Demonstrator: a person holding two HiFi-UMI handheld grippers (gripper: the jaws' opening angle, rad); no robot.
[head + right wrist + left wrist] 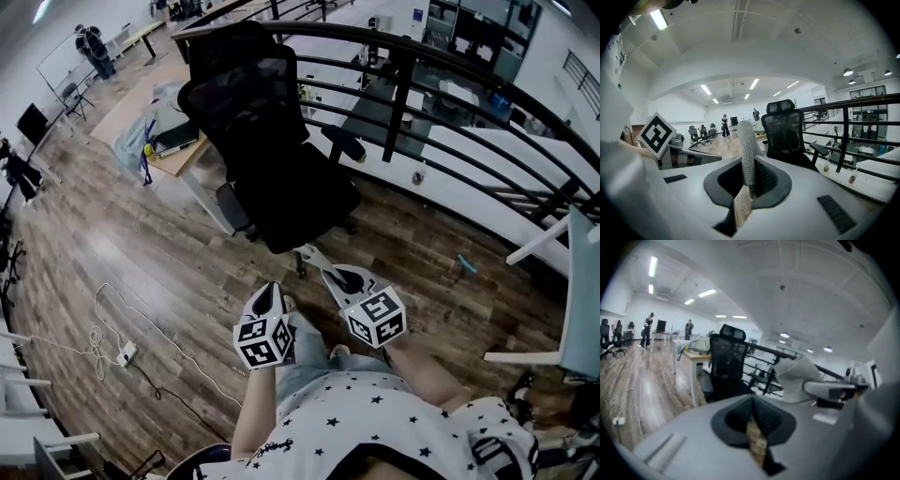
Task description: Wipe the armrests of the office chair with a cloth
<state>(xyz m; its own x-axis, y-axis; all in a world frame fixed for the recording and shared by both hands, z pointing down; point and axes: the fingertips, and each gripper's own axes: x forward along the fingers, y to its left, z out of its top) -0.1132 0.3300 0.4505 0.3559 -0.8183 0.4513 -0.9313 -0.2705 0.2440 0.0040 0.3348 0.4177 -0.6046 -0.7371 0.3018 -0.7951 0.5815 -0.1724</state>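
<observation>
Black mesh office chair w/ headrest is seen upright on wood floor, near the black railing, in front of both grippers and apart from them. One padded armrest is visible. Right gripper is closed on a grey textured cloth, which stands up betw. the jaws. Left gripper is closed, w/ nothing held.
</observation>
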